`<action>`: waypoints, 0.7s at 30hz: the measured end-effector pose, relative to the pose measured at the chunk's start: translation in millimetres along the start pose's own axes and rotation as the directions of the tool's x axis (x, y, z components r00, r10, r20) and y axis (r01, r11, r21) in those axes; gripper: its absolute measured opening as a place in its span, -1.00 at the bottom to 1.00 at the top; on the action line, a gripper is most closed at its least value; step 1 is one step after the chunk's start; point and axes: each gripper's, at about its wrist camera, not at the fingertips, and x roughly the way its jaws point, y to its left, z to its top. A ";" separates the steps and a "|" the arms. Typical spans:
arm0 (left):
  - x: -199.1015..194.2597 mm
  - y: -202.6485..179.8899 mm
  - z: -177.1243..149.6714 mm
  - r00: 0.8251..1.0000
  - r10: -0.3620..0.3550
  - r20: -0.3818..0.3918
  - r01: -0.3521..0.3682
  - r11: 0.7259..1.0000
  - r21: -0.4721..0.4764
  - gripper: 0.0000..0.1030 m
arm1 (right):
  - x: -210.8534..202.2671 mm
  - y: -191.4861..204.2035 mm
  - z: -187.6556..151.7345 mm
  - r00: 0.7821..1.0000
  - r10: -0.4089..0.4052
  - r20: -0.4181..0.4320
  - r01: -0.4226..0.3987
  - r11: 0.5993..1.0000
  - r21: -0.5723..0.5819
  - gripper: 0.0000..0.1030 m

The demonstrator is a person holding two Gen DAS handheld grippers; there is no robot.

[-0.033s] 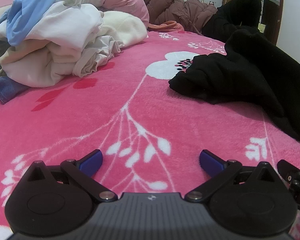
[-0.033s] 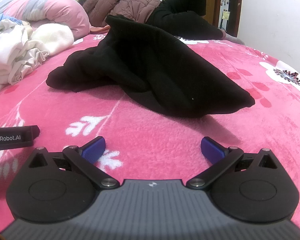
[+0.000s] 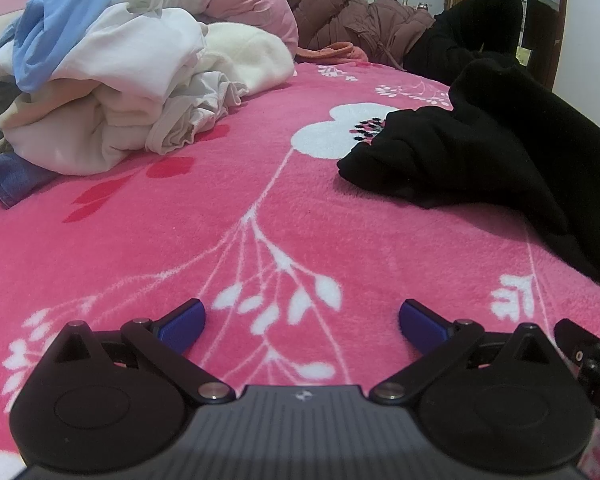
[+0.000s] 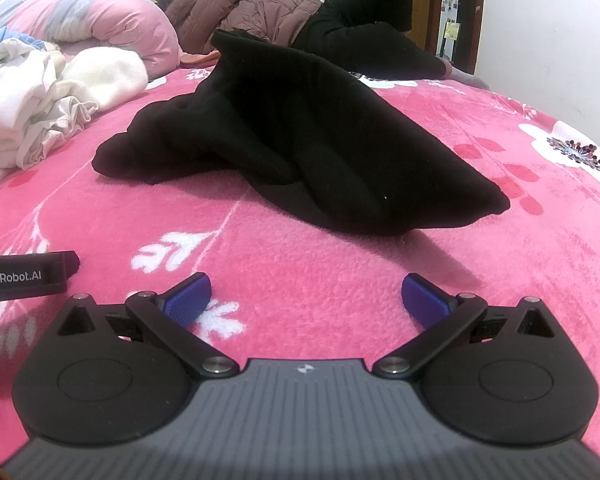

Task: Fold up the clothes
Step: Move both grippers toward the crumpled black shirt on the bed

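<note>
A crumpled black garment lies in a heap on the pink floral blanket, a short way ahead of my right gripper. That gripper is open, low over the blanket, with nothing between its blue pads. In the left wrist view the same black garment is ahead and to the right. My left gripper is also open and empty over bare blanket. The two grippers sit side by side; the left one's labelled body shows at the right view's left edge.
A pile of white, cream and blue clothes sits at the far left, with a rolled pink duvet behind it. A person in a brown jacket and black trousers lies across the far side of the bed. A white wall stands at the right.
</note>
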 end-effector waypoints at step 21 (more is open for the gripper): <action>-94.8 7.2 -7.2 0.993 0.031 0.118 -0.033 0.999 0.016 1.00 | -82.7 -3.8 10.4 0.990 -0.141 -0.030 0.139 0.989 -0.050 0.98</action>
